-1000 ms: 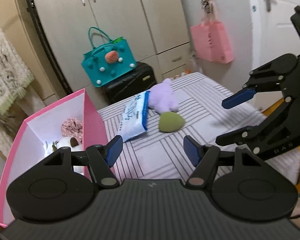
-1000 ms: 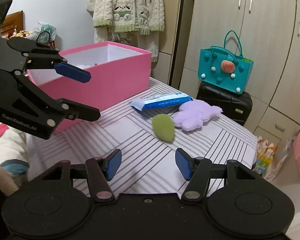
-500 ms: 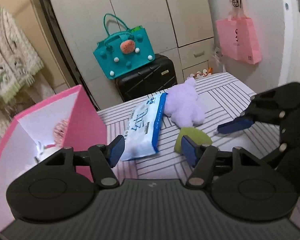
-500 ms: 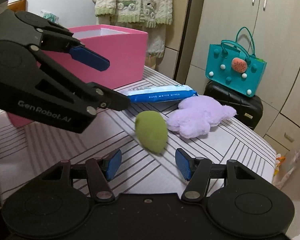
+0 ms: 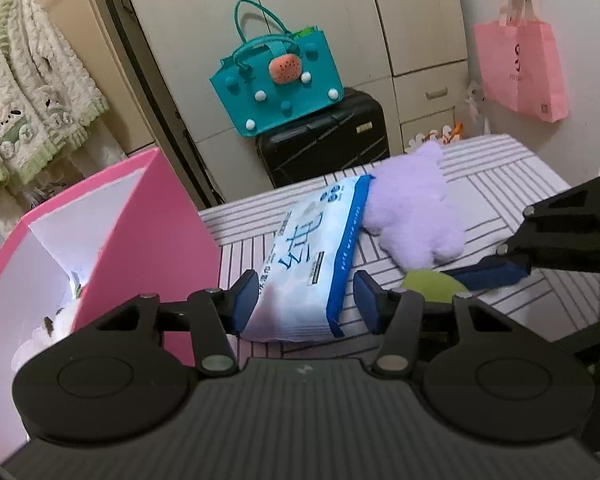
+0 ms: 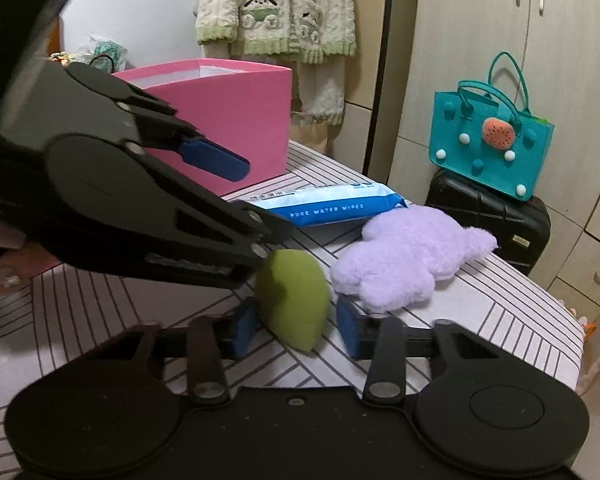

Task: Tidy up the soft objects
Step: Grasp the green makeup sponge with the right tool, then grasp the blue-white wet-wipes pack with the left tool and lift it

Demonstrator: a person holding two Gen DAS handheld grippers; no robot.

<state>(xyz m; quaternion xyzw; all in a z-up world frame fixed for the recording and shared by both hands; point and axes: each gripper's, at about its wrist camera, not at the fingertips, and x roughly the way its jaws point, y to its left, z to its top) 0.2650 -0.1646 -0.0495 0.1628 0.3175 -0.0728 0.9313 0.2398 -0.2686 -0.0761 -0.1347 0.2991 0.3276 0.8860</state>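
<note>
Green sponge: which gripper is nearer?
Right. The right gripper has the green sponge between its closing jaws; the left gripper is beside it, closing around the wipes pack.

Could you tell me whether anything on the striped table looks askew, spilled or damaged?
Nothing looks spilled or damaged. The blue-and-white pack of wet wipes lies slantwise, its far corner touching the fluffy lilac plush toy; the green egg-shaped sponge lies loose nearby.
</note>
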